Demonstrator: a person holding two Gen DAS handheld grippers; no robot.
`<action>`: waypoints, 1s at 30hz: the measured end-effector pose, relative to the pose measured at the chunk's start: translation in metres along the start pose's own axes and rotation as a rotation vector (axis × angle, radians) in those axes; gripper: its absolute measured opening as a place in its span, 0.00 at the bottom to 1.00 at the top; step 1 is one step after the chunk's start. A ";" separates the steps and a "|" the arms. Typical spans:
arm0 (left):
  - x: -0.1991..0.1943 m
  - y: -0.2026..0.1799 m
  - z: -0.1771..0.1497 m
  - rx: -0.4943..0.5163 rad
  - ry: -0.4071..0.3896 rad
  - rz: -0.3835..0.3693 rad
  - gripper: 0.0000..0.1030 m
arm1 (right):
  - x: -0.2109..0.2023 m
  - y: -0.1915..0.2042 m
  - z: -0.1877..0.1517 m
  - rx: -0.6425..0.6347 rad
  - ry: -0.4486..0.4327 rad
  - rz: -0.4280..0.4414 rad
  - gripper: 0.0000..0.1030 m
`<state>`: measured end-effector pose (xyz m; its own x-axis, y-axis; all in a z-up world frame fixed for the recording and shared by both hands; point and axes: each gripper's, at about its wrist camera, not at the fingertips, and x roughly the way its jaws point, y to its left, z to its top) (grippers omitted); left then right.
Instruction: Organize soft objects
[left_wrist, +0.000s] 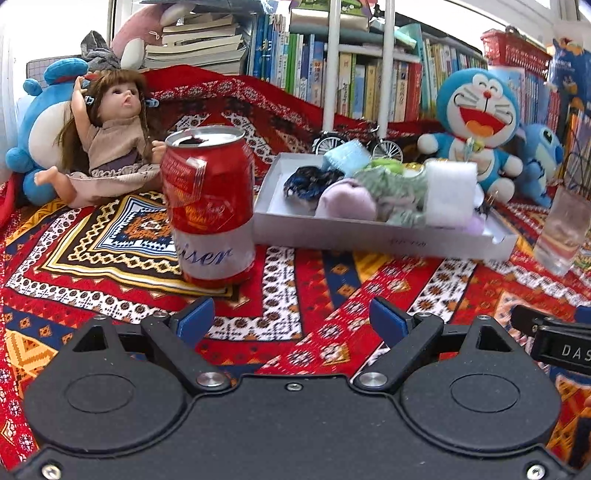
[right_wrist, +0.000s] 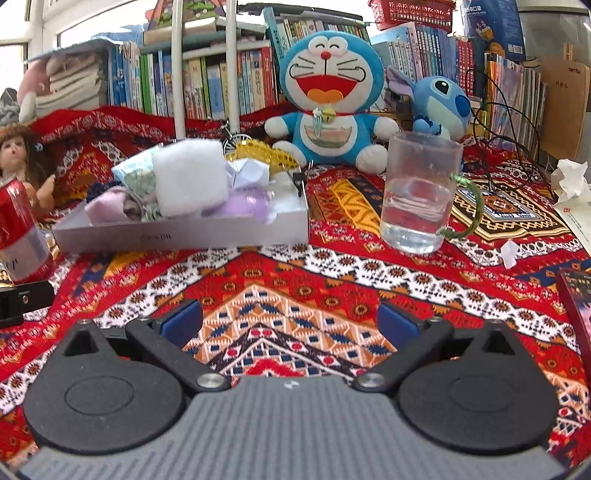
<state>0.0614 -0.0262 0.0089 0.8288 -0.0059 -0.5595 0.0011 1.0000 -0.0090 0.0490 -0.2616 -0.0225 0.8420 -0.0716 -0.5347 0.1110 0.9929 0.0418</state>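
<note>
Both grippers hovered low over a red patterned cloth (left_wrist: 314, 280), each spread wide and holding nothing. The left gripper (left_wrist: 291, 321) showed its blue pads (left_wrist: 195, 317) far apart above bare cloth; the right gripper (right_wrist: 291, 323) stood likewise, its pads (right_wrist: 397, 321) well clear of each other.

The soft objects sat heaped in a shallow white tray (left_wrist: 369, 236) on the cloth, ahead of both grippers. In it lay a white foam block (left_wrist: 448, 192) standing at the right end, a pale pink roll (left_wrist: 345, 201), a green-and-white bundle (left_wrist: 391, 184), a dark blue-black knit piece (left_wrist: 308, 181) and a light blue cloth (left_wrist: 347, 155) at the back. The right wrist view showed the same tray (right_wrist: 184, 230) with the foam block (right_wrist: 188, 177) above a lilac piece (right_wrist: 243, 203) and something gold and sequined (right_wrist: 262, 151) behind.

A dented red can (left_wrist: 208, 206) stood upright just left of the tray, its top open. A glass mug (right_wrist: 419, 192) holding some clear liquid stood right of the tray. A doll (left_wrist: 107, 136) leaned against a blue plush (left_wrist: 33, 136) at far left; a Doraemon plush (right_wrist: 328, 99) and a Stitch plush (right_wrist: 439, 99) sat behind the tray, before shelves of books (left_wrist: 369, 85). Crumpled paper (right_wrist: 570, 177) lay at far right.
</note>
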 end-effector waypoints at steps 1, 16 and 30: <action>0.002 0.001 -0.002 0.005 0.000 0.003 0.88 | 0.001 0.001 -0.001 -0.006 0.002 -0.003 1.00; 0.025 -0.002 -0.013 0.028 0.059 -0.002 0.98 | 0.012 0.006 -0.004 -0.027 0.055 -0.018 1.00; 0.024 -0.003 -0.015 0.038 0.061 -0.004 1.00 | 0.012 0.006 -0.004 -0.020 0.057 -0.011 1.00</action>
<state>0.0732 -0.0293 -0.0169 0.7933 -0.0090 -0.6087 0.0263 0.9995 0.0196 0.0574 -0.2564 -0.0320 0.8094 -0.0777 -0.5821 0.1088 0.9939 0.0186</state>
